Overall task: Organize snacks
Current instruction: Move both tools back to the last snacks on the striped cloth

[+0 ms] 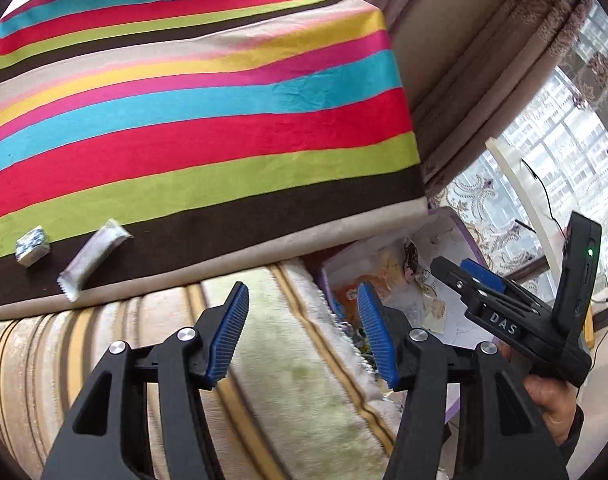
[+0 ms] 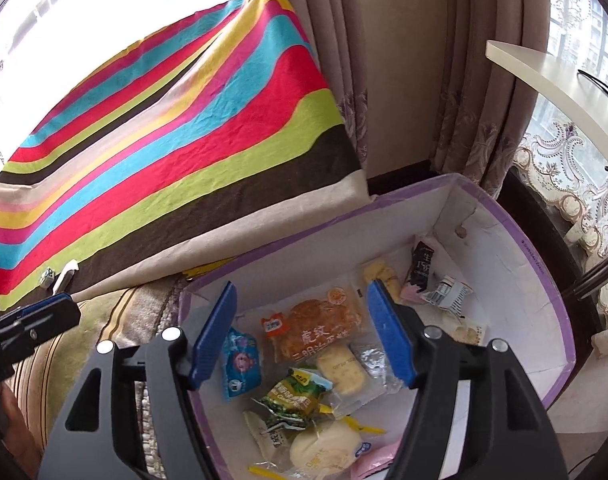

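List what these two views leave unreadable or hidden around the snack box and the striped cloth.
- Snack box: in the right wrist view its near side is hidden behind the right gripper, whose jaws stand open.
- Round bun pack: its lower part is cut off by the frame edge.
- Two packets left on the striped cloth, a small patterned one and a long silver one: print too small and blurred to read.
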